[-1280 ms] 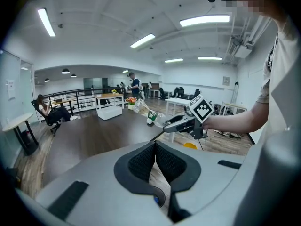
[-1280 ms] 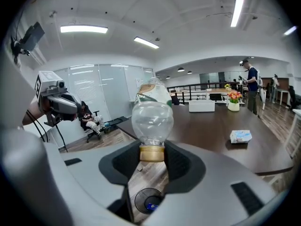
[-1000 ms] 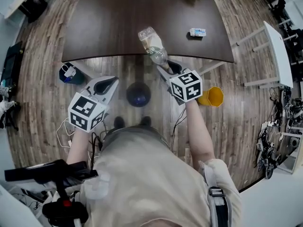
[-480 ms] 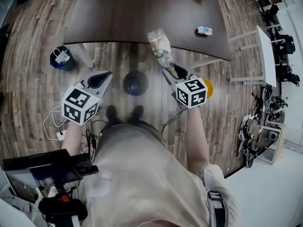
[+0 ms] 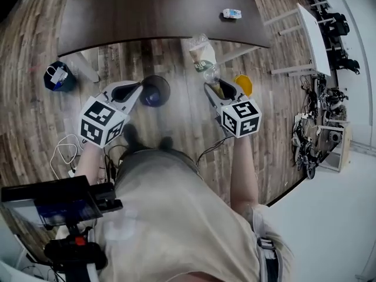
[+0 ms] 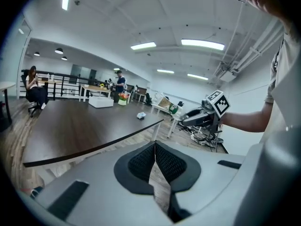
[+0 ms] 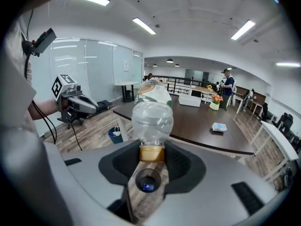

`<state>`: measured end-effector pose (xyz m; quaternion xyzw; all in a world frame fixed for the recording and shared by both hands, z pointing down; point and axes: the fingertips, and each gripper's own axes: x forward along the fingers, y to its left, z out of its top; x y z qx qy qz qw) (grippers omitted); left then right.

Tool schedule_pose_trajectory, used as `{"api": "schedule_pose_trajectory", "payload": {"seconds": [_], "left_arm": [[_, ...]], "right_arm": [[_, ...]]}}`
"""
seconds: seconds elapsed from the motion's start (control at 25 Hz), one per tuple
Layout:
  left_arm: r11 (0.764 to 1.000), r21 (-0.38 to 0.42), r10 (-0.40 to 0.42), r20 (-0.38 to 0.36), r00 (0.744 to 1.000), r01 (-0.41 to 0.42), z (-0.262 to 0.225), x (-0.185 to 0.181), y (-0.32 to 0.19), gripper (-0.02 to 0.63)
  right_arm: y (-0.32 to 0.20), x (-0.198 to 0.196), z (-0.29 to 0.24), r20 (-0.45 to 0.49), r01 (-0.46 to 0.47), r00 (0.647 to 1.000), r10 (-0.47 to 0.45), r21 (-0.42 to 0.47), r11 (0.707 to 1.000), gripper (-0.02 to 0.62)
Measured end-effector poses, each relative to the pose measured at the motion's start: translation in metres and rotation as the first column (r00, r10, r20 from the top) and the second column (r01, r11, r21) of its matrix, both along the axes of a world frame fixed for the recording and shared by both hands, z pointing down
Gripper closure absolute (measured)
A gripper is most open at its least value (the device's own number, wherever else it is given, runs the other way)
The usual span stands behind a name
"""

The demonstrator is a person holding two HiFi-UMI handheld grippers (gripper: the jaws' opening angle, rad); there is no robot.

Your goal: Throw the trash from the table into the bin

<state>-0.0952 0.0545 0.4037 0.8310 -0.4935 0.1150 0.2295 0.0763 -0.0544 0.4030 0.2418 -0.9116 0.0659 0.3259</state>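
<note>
A clear plastic bottle (image 5: pixel 202 54) with a pale label hangs neck-down over the wood floor, just off the dark table's (image 5: pixel 147 10) near edge. My right gripper (image 5: pixel 213 87) is shut on its gold cap (image 7: pixel 151 152). In the right gripper view the bottle (image 7: pixel 151 119) fills the middle, and the round black bin (image 7: pixel 147 181) shows on the floor between the jaws. In the head view the bin (image 5: pixel 154 91) stands beside my left gripper (image 5: pixel 137 88), which is shut and holds nothing. A small white packet (image 5: pixel 231 13) lies on the table.
A yellow bin (image 5: pixel 242 84) stands on the floor to the right of my right gripper. A blue bin with a bag (image 5: pixel 57 77) sits by the table leg at left. White desks (image 5: pixel 311 34) and cables (image 5: pixel 305 140) line the right side.
Both grippers have drawn back from the table. The bottle, earlier over the table's edge, now hangs over the floor. The black bin now lies next to the left gripper's tip.
</note>
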Motion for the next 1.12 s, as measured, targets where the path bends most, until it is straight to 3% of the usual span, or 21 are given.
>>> {"api": "schedule_pose_trajectory", "payload": {"seconds": [0.2, 0.36, 0.52, 0.72, 0.92, 1.12], "left_arm": [[0.999, -0.003, 0.037, 0.049, 0.998, -0.037, -0.005, 0.035, 0.001, 0.592], [0.994, 0.003, 0.108, 0.098, 0.989, -0.108, -0.018, 0.116, 0.003, 0.592], [0.976, 0.009, 0.211, 0.174, 0.962, -0.216, -0.028, 0.197, 0.002, 0.592], [0.973, -0.010, 0.228, 0.191, 0.955, -0.230, -0.024, 0.276, -0.002, 0.592], [0.985, -0.052, 0.174, 0.208, 0.963, -0.167, -0.006, 0.301, -0.003, 0.592], [0.996, -0.087, 0.056, 0.231, 0.971, -0.036, -0.007, 0.281, 0.007, 0.592]], "right_arm": [[0.006, 0.044, -0.005, 0.078, -0.063, 0.995, 0.062, 0.014, 0.998, 0.439], [0.013, 0.119, -0.009, 0.111, -0.108, 0.988, 0.107, 0.003, 0.994, 0.439], [0.024, 0.183, -0.004, 0.160, -0.148, 0.975, 0.151, -0.030, 0.988, 0.439], [0.039, 0.259, 0.005, 0.168, -0.139, 0.975, 0.144, -0.041, 0.989, 0.439], [0.062, 0.290, 0.036, 0.109, -0.074, 0.990, 0.084, -0.095, 0.993, 0.439], [0.063, 0.269, 0.055, 0.053, 0.072, 0.996, -0.067, -0.116, 0.991, 0.437]]}}
